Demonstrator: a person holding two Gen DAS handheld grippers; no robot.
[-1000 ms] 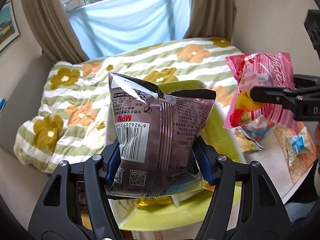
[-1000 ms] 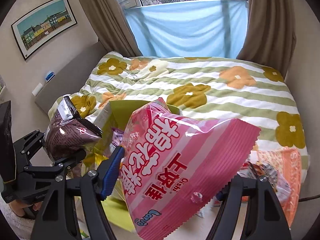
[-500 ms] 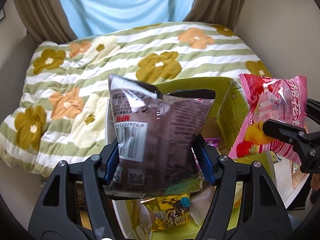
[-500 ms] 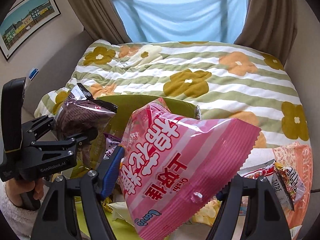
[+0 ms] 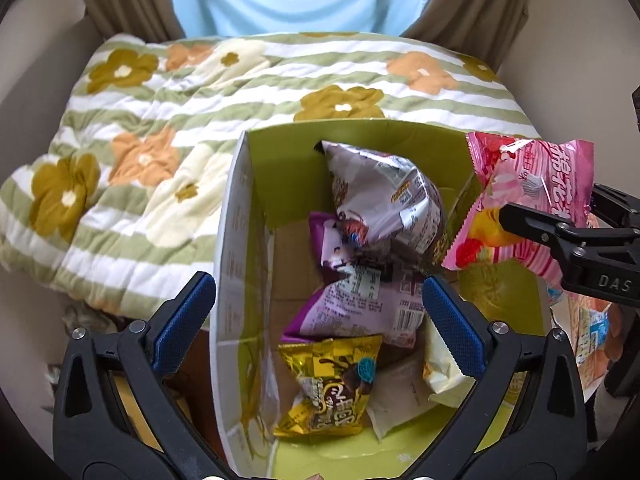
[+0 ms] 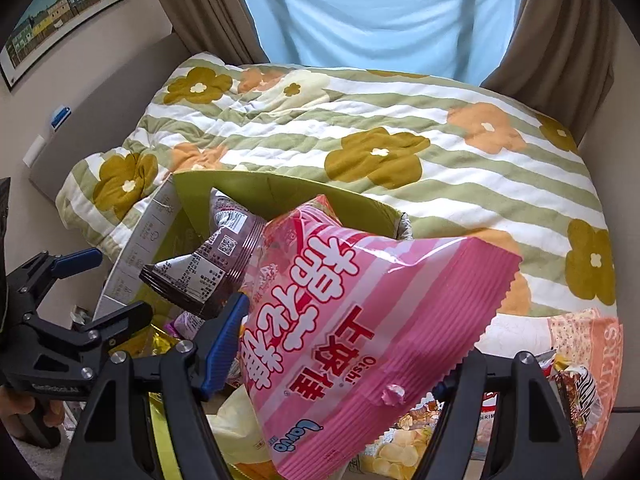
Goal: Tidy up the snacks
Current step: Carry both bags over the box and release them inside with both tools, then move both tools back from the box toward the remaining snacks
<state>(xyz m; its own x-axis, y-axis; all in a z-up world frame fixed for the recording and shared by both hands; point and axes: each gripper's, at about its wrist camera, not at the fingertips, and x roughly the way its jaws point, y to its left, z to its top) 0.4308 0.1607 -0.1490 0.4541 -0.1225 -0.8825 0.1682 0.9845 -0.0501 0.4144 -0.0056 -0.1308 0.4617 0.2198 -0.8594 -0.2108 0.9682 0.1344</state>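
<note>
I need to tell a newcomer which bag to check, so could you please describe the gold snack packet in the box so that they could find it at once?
Start at the open green-lined cardboard box in front of the flowered quilt. Among the packets inside, look at the near end, below the purple-and-white bag. The gold packet is the only shiny yellow-gold one, printed with chocolate cookies.

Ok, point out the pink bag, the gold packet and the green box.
pink bag [image 6: 360, 344]: right wrist view, middle of its printed front.
gold packet [image 5: 332, 384]: left wrist view, centre of the wrapper.
green box [image 5: 280, 168]: left wrist view, inner far wall.
</note>
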